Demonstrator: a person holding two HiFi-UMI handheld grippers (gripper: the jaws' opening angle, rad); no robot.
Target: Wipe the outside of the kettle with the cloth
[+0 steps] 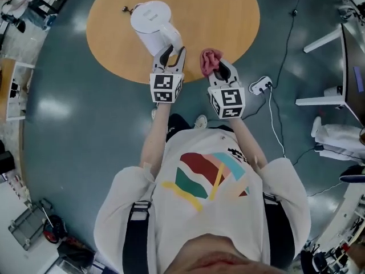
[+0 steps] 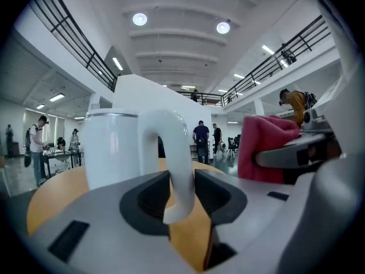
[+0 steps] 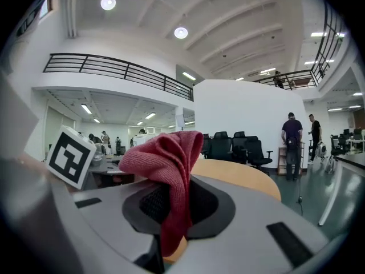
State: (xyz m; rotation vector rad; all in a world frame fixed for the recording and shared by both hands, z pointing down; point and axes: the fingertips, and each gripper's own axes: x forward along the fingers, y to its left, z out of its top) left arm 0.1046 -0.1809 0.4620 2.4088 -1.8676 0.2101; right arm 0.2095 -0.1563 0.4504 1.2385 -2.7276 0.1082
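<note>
Item: white kettle [image 1: 151, 23], upright at the near-left part of the round wooden table [image 1: 228, 16]. Left gripper [image 1: 173, 55]: jaws drawn in on the kettle's handle [image 1: 171, 39], pads against both its sides. Right gripper [image 1: 218, 68]: jaws clamped on a bunched red cloth [image 1: 210, 60], held just right of the kettle and apart from it. Progress: kettle steadied, cloth in hand, no wiping contact shown; the whole outside judged left to do. Surroundings: small dark object [image 1: 126, 8] far-left of the kettle; white power strip [image 1: 261, 85] and cables on the floor, right. Obstruction: only the handle and left gripper, on the near side.
</note>
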